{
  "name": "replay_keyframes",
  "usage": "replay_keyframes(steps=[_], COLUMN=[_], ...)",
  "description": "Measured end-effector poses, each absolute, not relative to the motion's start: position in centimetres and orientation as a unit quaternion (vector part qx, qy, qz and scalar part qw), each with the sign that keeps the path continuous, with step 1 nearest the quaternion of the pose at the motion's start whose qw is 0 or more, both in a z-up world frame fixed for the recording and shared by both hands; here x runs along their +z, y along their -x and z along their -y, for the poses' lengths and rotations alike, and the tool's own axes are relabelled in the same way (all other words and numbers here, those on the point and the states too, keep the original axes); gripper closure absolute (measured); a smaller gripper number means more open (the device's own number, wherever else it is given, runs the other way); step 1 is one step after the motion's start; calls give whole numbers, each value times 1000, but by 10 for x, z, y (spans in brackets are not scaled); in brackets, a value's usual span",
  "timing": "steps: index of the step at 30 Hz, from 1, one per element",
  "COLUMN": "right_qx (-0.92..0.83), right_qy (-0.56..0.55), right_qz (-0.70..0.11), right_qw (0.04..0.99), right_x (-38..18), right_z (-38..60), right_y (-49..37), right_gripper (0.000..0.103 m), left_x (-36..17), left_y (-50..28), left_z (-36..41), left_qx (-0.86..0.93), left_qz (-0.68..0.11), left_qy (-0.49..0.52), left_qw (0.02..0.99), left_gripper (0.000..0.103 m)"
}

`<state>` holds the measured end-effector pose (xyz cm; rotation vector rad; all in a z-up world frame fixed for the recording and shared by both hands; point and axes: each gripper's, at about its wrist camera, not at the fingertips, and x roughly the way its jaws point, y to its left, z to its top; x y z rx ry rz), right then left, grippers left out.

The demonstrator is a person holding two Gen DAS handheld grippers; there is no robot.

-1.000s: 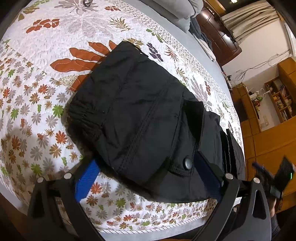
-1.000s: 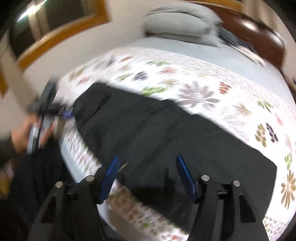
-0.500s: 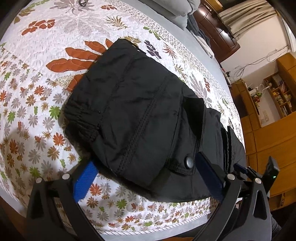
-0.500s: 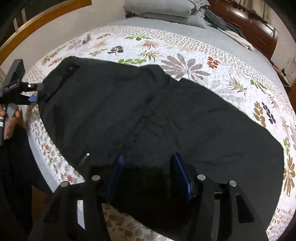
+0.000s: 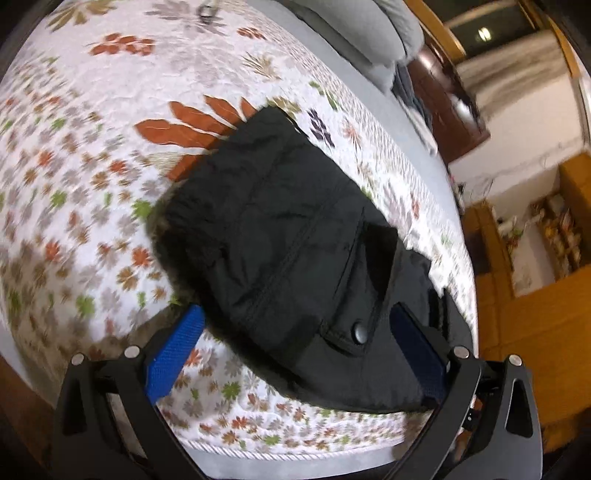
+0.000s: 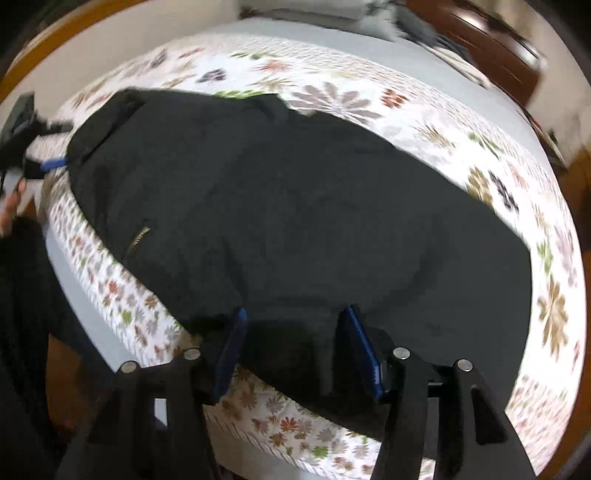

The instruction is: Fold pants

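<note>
Black pants lie flat on a floral quilt, near the bed's front edge. In the left wrist view I see the waist end with its elastic band and a snap-button pocket. My left gripper is open, its blue pads either side of that pocket end, just above the cloth. In the right wrist view the pants stretch across the bed. My right gripper is open over the near edge of the cloth. The left gripper shows at the far left end.
Grey pillows lie at the head of the bed with a dark wooden headboard behind. Wooden shelves and cabinets stand to the right. The bed's edge runs just below both grippers.
The right gripper has moved closer onto the pants' near edge. The left gripper has shifted in slightly over the pocket end. Both stay open.
</note>
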<state>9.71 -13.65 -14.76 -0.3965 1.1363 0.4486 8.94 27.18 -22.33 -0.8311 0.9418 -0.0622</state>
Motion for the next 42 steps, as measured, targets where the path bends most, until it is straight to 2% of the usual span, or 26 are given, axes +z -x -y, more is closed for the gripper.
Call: replay_keyframes(steps=[3,5,6,10,15,19,24,29,32,34,35,36,37,38,39,41,42], right_qx=[266,337,370,474,521,530,537,555,558,560,562,566,571,573,574,575,576], right_qy=[160,151,142,119,165,201,228,210,214,221,224,224,222,225,229,238,238], right_qz=[-517,-519,-527,-563,-620,-642,-667,-685,-691,-697,-696,-695,-694,-693,-692,-686,-683], right_qw=[798,771,752,667,563,516,463,423,406,390,387,383,378,374,374,377,380], right_x=[-100,-65,-54,-37,-76,-122,-183,-209,-220,-226,-228,-229,-228,-227,-226,-221,-217], right_z=[119,83,64,-23,-153,-225,-275,-289,-297,-302,-304,-307,-309,-311,-312,-310,-308], right_y=[-122,-158,-176,-244,-312,-325,-331,-333,-330,-326,-324,-321,-319,-318,-317,-317,-318], right_gripper=[41,22,18,15,14,14,14,14,14,13,15,20,33,40,45,62,65], left_x=[-222,-224,-225,-231,-254,-260,-262,-262,-268,-274,-275,-276,-278,-279,-278,-273,-270], left_y=[-75,-70,-68,-74,-85,-78,-79,-86,-83,-81,-81,-80,-79,-77,-78,-79,-79], left_z=[-289,-299,-303,-310,-309,-305,-307,-295,-299,-306,-307,-307,-308,-309,-310,-308,-307], left_qx=[-13,-3,1,9,17,26,25,2,8,15,16,16,16,13,11,9,7], left_qz=[-409,-392,-381,-364,-358,-349,-354,-366,-355,-356,-360,-363,-363,-359,-357,-352,-349], left_qy=[438,466,479,504,552,559,568,557,575,582,578,577,581,588,589,584,582], left_qw=[800,793,790,783,753,752,742,746,737,731,732,731,728,725,725,731,734], left_gripper=[3,3,3,3,3,3,3,5,15,38,55,60,63,64,68,71,72])
